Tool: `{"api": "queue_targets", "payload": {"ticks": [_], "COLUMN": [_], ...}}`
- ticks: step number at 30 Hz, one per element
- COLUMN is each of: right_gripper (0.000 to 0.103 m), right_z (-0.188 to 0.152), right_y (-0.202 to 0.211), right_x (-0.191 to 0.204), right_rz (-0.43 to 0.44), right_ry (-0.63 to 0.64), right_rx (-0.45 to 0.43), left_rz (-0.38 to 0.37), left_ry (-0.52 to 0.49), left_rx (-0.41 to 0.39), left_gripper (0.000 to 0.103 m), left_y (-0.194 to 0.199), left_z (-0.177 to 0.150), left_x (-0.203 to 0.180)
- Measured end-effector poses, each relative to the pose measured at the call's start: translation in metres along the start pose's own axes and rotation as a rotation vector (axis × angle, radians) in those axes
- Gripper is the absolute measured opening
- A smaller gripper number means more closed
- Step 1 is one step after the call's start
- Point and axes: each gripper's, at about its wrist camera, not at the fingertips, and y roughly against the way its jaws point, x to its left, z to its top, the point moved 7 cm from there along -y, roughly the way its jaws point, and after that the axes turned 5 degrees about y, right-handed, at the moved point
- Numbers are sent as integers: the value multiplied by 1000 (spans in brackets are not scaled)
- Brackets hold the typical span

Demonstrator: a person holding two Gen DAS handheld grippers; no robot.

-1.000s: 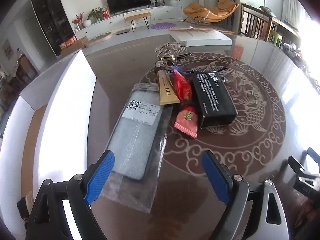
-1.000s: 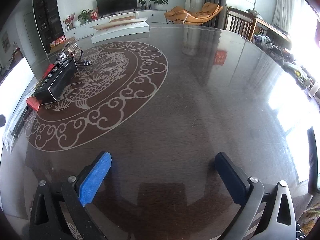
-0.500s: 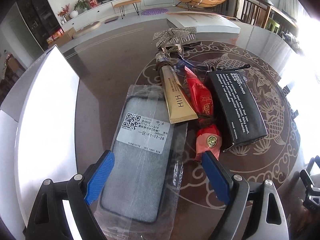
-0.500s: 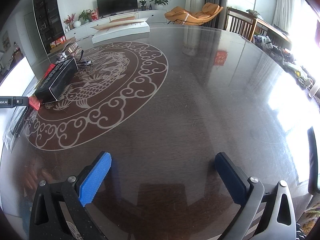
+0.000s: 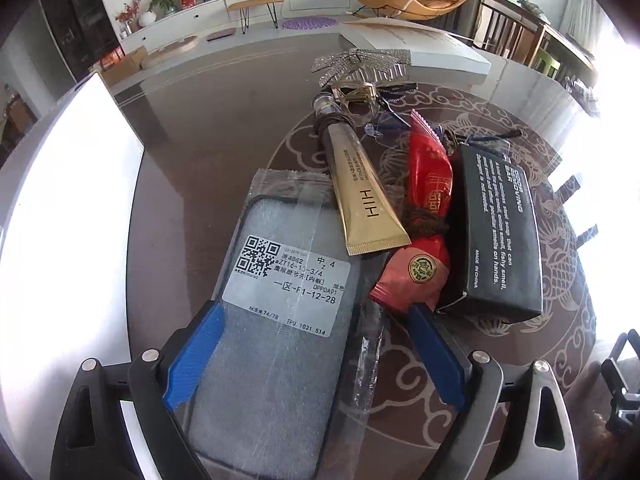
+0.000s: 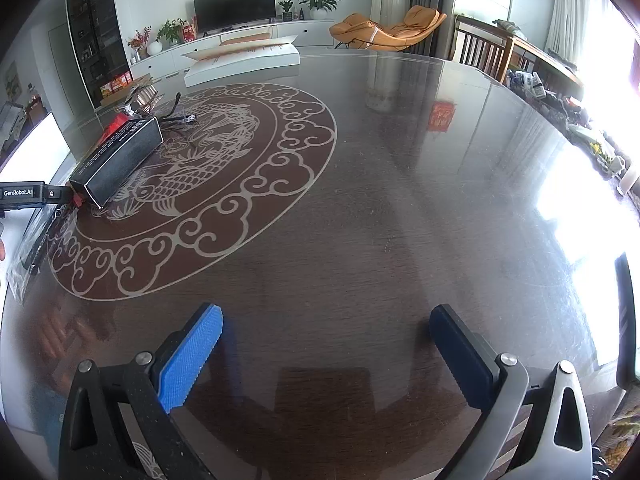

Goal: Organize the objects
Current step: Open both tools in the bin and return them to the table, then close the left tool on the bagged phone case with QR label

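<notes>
Your left gripper (image 5: 312, 356) is spread wide over the near end of the phone case (image 5: 276, 332). Its blue pads sit on each side of the case but do not squeeze it, so nothing is picked up yet. Your right gripper (image 6: 326, 356) is wide too, holds nothing, and hangs over a bare part of the table (image 6: 400, 200), well apart from the pile.

The things lie in a loose pile on the table's left side, touching and partly on top of each other. I think the tidying is only at its start, and almost all of it is left to do.

The case is flat and gray, in a clear crinkly bag with a white sticker. The bag looks slippery. The gold tube (image 5: 360, 196) is smooth and lies on the bag's far corner. Beside it are two shiny red packets (image 5: 430, 176), soft and puffy. The black box (image 5: 500, 232) is a hard, long block with white writing. Behind them lies a sparkly hair clip (image 5: 360, 62).
</notes>
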Motion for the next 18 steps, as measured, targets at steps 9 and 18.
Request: {"api": "queue_targets", "payload": {"ticks": [9, 18], "right_gripper": [103, 103], "right_z": [0, 0], "right_y": [0, 0], "right_x": [0, 0], "right_rz": [0, 2], "right_ry": [0, 1], "right_rx": [-1, -1], "left_rz": [-6, -47], "left_ry": [-59, 14], "left_rx": [-40, -88], "left_gripper": [103, 103], "left_y": [7, 40], "left_z": [-24, -46], "left_x": [-27, -42]}}
